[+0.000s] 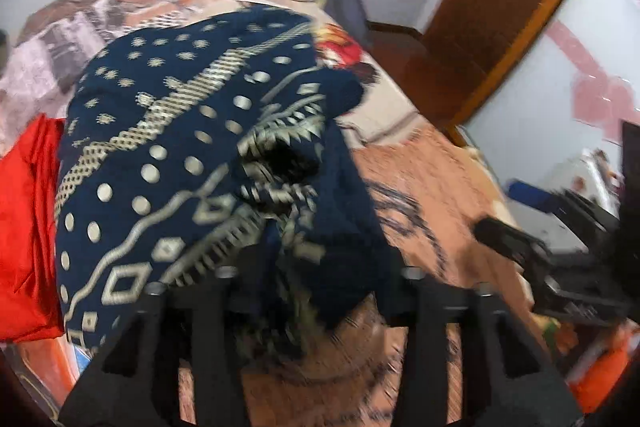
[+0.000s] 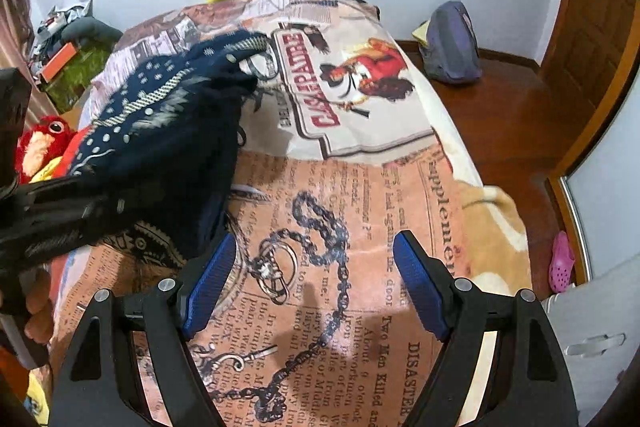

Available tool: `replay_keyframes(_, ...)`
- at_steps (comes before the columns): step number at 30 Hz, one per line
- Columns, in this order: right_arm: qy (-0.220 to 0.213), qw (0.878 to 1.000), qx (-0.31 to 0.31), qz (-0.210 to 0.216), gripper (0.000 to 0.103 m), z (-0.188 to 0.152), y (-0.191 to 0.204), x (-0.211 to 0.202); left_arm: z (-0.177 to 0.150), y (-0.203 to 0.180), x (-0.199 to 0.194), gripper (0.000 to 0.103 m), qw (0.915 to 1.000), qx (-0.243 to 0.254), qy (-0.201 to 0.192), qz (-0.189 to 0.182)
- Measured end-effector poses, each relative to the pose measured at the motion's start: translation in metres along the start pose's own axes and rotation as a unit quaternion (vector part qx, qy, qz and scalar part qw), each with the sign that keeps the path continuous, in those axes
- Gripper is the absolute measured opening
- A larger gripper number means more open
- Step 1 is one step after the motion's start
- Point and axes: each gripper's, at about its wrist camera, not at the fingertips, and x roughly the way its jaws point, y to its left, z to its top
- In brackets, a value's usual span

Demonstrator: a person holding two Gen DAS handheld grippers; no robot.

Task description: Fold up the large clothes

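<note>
Found navy patterned garment [image 1: 192, 147] bunched in a heap on the bedspread [image 2: 360, 211], ahead of and draped over the left gripper [image 1: 320, 267]. Saw cloth lying between its fingers and covering the tips; could not tell whether the pads pinched the fabric or merely stood apart around it. Found right gripper [image 2: 316, 239] spread wide, blue pads well apart, nothing between them, only bare bedspread ahead; garment sat off to its left, one dark edge just beside its left pad. Noted red cloth [image 1: 24, 227] touching the heap on the far left of the left gripper. Judged fold not yet formed: no flat panel, no straight edge visible. Risks, as judged: could lose the cloth from the left fingers if the hold was loose, dropping the heap back in a worse tangle. Could pinch several layers at once, since the folds were stacked and hidden. Could catch the bedspread with the right pads on a low approach. Could drag the red cloth along with the garment. Flagged motion blur in left view; fine detail unreliable.
</note>
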Motion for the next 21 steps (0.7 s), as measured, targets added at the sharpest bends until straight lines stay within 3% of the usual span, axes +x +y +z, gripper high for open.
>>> replay_keyframes(5,-0.029,0.999,-0.001,0.019,0.078,0.017,0.016,-0.013,-0.003,-0.007,-0.042,0.048,0.9982,0.042,-0.034,0.025)
replay_keyframes(7,-0.037,0.999,0.0,0.039,0.078,0.024,0.025,-0.02,-0.008,0.004,-0.066,0.059,0.996,0.046,-0.063,0.043)
replay_keyframes(13,-0.048,0.995,-0.025,0.085,0.078,0.048,0.067,-0.018,-0.004,0.06,-0.112,0.076,0.9878,0.015,-0.129,0.087)
replay_keyframes(17,-0.031,0.995,-0.035,0.093,0.078,0.059,0.095,0.011,0.003,0.099,-0.088,0.076,0.9913,-0.024,-0.093,0.091)
replay_keyframes(21,0.007,0.994,-0.038,0.105,0.078,0.059,0.114,0.048,-0.007,0.12,-0.044,0.077,0.9939,-0.026,-0.038,0.1)
